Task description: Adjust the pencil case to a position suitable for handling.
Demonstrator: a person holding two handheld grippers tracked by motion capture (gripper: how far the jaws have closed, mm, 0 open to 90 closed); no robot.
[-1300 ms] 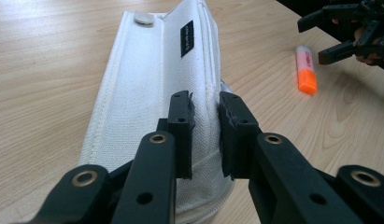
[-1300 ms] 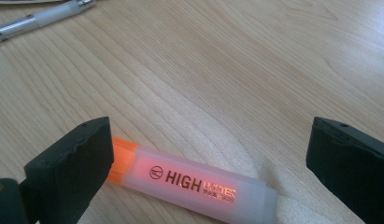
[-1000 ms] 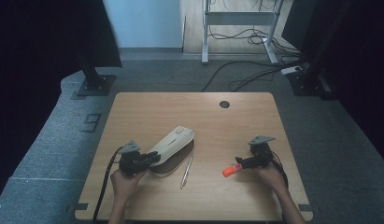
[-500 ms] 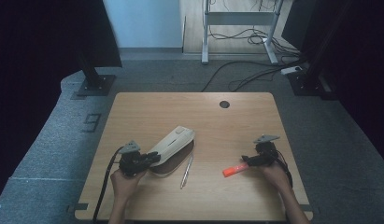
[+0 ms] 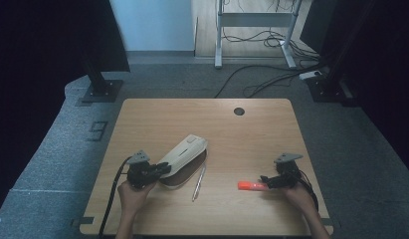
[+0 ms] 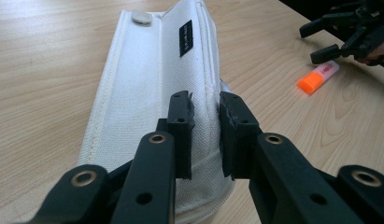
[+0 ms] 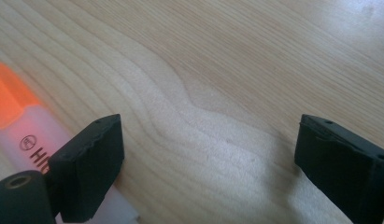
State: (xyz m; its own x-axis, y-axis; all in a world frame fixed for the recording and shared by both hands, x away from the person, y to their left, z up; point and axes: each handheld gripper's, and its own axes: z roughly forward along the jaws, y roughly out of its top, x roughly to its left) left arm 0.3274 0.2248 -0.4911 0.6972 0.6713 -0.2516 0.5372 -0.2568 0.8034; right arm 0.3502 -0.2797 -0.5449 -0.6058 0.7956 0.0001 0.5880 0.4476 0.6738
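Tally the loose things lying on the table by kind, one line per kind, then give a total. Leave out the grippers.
White fabric pencil case: 1
Orange highlighter: 1
Pen: 1
Total: 3

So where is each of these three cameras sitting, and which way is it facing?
High view: above the person's table edge, looking forward and down on the table; both forearms, left gripper and right gripper show.
Left gripper view: on the left gripper, looking along its jaws, shut on the white pouch.
Right gripper view: on the right gripper, looking down at the table between open jaws.
All three share the orange highlighter.
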